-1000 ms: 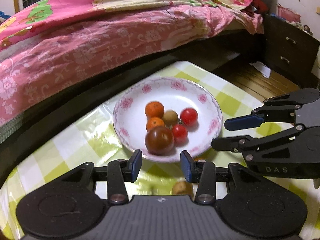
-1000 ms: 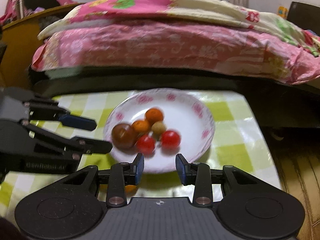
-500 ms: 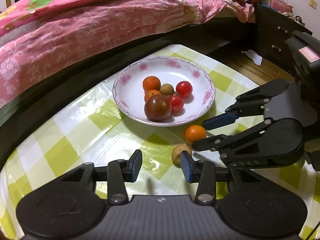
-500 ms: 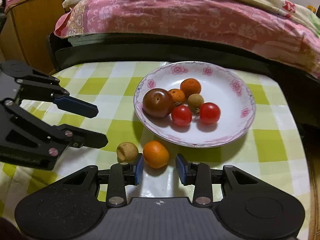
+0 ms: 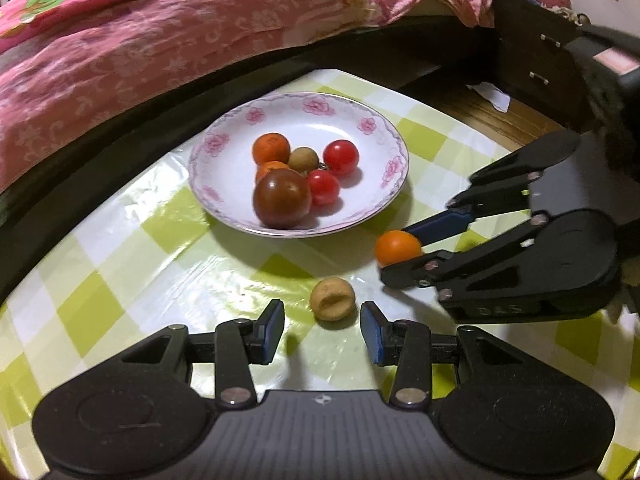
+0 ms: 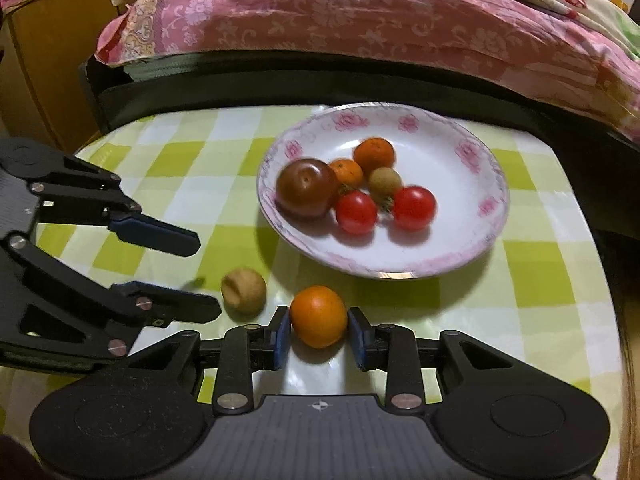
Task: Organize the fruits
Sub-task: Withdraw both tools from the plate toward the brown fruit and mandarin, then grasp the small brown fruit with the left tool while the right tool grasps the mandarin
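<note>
Orange (image 6: 318, 316) sits between the open right tongs (image 6: 319, 332), unclamped, positioned for pickup. Left tongs (image 5: 322, 330) gape toward the longan (image 5: 332, 299).

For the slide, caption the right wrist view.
Right hand-held gripper open around an orange fruit on the checked tablecloth, beside a tan fruit, below the plate.

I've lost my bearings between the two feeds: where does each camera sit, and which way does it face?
Left wrist: on the left gripper, facing the tan fruit between its open fingers; the right gripper enters from the right.
Right wrist: on the right gripper, its open fingers around the orange fruit; the left gripper enters from the left.
Shared: the plate, both loose fruits, bed behind.
</note>
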`<act>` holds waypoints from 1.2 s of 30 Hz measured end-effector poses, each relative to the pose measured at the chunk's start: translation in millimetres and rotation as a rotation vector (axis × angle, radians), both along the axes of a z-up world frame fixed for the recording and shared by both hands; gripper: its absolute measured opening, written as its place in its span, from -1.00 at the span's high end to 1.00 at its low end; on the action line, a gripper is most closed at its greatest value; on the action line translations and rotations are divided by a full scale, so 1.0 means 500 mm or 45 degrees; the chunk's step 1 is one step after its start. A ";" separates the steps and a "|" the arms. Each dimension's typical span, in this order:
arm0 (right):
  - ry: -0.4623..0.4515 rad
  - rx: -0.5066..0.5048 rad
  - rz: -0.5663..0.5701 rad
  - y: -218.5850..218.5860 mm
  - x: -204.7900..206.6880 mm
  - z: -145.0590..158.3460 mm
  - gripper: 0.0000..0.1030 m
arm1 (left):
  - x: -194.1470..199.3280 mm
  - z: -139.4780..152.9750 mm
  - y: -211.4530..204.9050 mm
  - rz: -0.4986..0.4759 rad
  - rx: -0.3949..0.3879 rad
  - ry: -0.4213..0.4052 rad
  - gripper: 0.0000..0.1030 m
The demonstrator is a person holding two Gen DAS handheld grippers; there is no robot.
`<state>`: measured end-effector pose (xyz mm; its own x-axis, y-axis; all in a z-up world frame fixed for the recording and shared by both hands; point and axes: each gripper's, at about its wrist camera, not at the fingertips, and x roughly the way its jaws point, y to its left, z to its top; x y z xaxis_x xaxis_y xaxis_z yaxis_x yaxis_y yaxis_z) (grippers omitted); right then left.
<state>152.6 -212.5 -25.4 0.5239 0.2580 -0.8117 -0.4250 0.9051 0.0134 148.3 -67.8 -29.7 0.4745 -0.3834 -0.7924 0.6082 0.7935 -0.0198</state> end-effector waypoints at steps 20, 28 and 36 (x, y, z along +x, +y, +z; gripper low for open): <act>-0.026 -0.002 0.017 -0.029 -0.025 0.001 0.42 | 0.004 -0.032 -0.044 -0.011 0.057 -0.036 0.11; -0.025 -0.022 0.025 -0.018 -0.026 0.002 0.51 | 0.004 -0.022 -0.040 -0.001 0.034 -0.026 0.29; 0.012 -0.025 0.034 -0.020 -0.036 0.010 0.51 | -0.021 -0.015 -0.030 -0.032 0.042 0.005 0.29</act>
